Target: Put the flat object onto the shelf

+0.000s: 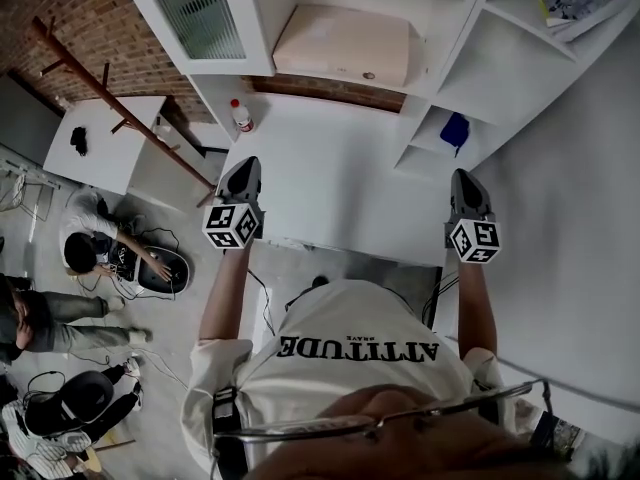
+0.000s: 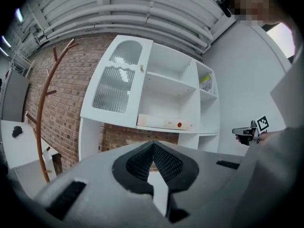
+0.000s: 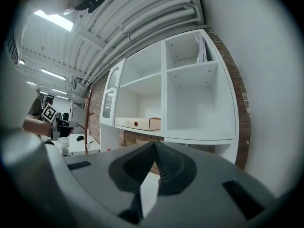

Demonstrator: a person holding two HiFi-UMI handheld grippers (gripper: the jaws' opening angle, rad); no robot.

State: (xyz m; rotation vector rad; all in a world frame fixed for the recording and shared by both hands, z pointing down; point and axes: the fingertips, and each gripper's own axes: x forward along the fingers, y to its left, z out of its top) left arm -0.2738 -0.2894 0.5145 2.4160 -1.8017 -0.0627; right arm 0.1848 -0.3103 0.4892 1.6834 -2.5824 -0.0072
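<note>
Head view: we hold left tongs (image 1: 243, 171) and right tongs (image 1: 466, 181) shut and empty, since the flat box (image 1: 340, 44) sits on the shelf (image 1: 432, 68).

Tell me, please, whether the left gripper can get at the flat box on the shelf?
Probably yes. The flat box lies in an open shelf compartment with no door in front, and nothing stands between it and the left gripper. Its jaws are shut, so they would need to open first.

the head view is looking steeply down; both gripper views are facing level, sharing the white shelf unit (image 2: 164, 84) at frame top.
</note>
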